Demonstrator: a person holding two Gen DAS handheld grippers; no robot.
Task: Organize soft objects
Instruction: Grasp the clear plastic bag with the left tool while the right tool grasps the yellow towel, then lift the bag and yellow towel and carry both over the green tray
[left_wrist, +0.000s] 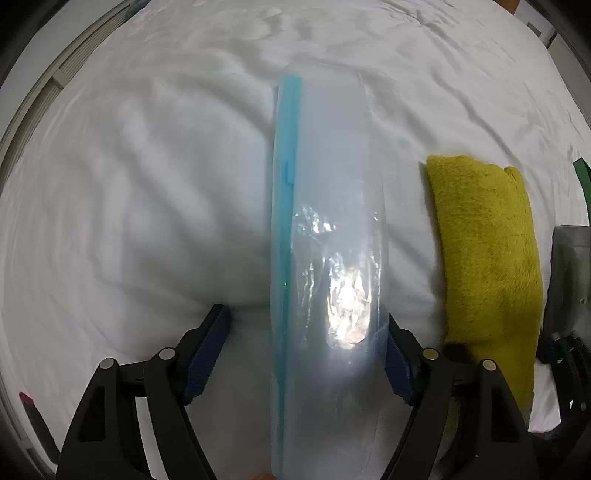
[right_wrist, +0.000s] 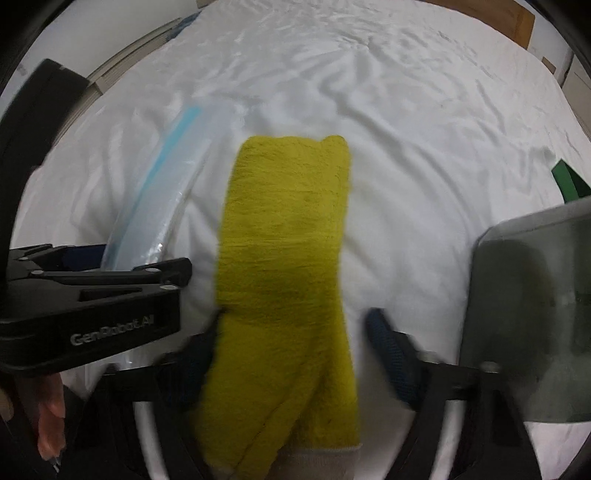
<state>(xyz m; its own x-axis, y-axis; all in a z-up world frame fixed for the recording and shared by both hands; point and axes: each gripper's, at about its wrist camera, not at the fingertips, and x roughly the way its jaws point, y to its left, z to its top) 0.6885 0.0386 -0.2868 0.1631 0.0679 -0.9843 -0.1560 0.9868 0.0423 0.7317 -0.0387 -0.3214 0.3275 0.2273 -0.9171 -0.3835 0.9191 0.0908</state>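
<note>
A white, rumpled bedsheet (left_wrist: 129, 184) fills both wrist views, with two soft items lying on it side by side. The left gripper (left_wrist: 306, 354) points down over a clear plastic zip bag (left_wrist: 328, 229) with a blue seal strip (left_wrist: 286, 155) along one long edge. The bag runs lengthwise away from the tongs, its near end lying between the two blue-padded fingers (left_wrist: 207, 354). The pad on the seal side stands clear of the bag with bare sheet between; the other pad sits right at the bag's plain edge, and whether it touches cannot be told. The jaws stand moderately wide, gripping nothing.

Just beyond that plain edge lies a folded yellow towel (left_wrist: 487, 266), parallel to the bag and apart from it by a strip of sheet.

In the right wrist view, the right gripper (right_wrist: 291, 354) hangs over the towel (right_wrist: 288, 258), which stretches straight ahead from between its fingers (right_wrist: 388, 354). The blurred finger on the bag side sits against the towel's edge; the other finger stands off it with white sheet showing between. The jaws are at a middling gap and not clamped on the cloth. The left gripper's black body (right_wrist: 92, 306) appears beside the towel, with the bag (right_wrist: 166, 192) curving away past it. A grey panel (right_wrist: 528, 314) stands on the far side of the right tongs, a green strip (right_wrist: 569, 181) beyond it.
</note>
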